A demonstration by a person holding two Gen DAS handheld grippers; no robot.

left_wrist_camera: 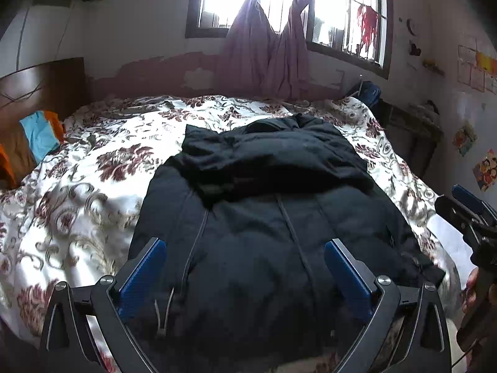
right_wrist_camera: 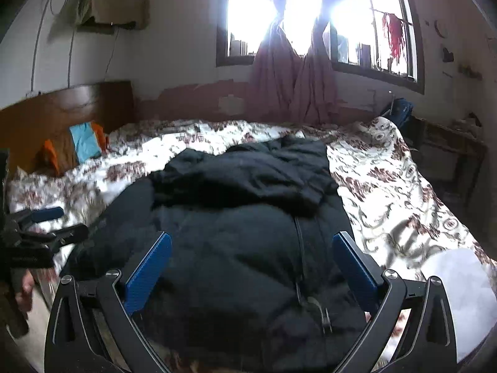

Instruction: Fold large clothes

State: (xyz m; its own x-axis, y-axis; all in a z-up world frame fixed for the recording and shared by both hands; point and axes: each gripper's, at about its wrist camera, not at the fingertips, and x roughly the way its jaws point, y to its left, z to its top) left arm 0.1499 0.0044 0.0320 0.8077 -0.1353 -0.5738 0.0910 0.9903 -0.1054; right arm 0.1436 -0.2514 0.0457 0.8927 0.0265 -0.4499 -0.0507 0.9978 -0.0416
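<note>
So the bed point(left_wrist_camera: 93, 168) with its floral quilt fills most of both views, and the black coat point(left_wrist_camera: 267, 217) lies lengthwise down the middle of the frame, its sleeves folded across the upper part. Both claws hang over the hem at bottom center: left gripper point(left_wrist_camera: 245, 267) spread wide, pinching nothing, right gripper point(right_wrist_camera: 251, 261) same deal. Purple curtains point(left_wrist_camera: 264, 59) hang knotted at top center.
</note>
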